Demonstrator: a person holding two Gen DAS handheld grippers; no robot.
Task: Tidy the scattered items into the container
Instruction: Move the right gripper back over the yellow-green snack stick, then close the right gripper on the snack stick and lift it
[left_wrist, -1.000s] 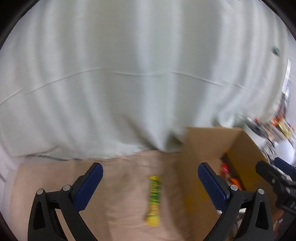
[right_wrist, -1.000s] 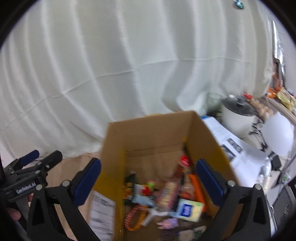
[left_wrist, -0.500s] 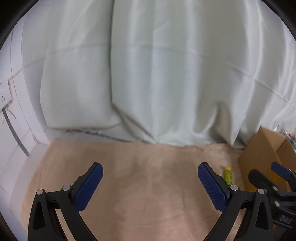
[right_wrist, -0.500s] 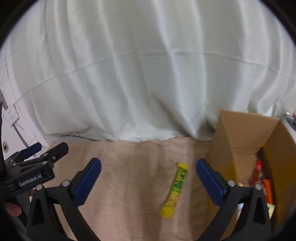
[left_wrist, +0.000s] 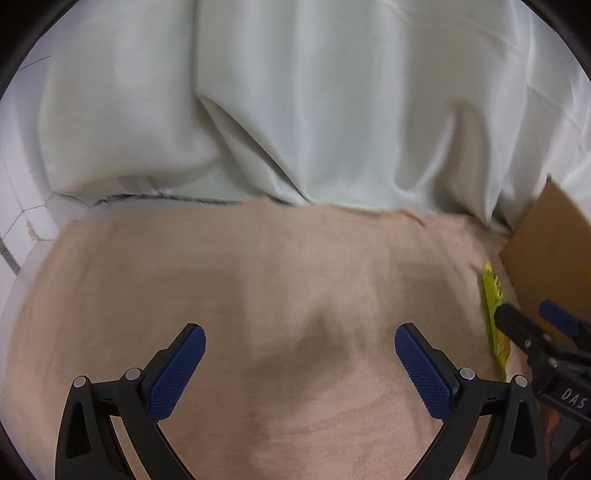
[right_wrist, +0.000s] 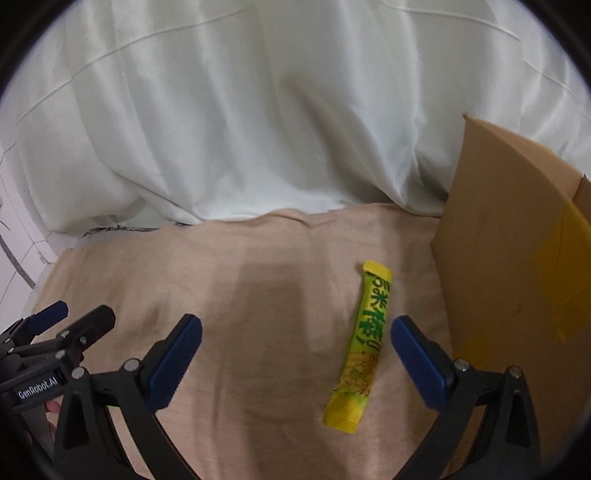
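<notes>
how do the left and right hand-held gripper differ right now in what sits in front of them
The right hand-held gripper has the yellow snack packet lying between its fingers, nearer the right one; the left hand-held gripper has only bare tan cloth between its fingers. The right one is beside the cardboard box; the left one is farther from it. Both are open and hold nothing.

This looks like an improvised recording corner in a tiled room rather than a lived-in home. A pale, creased white fabric backdrop (right_wrist: 258, 122) fills the upper frame, a beige cloth-covered tabletop (right_wrist: 258, 314) fills the lower half, and white wall tiles with grey grout (left_wrist: 22, 236) show at the left edge.
</notes>
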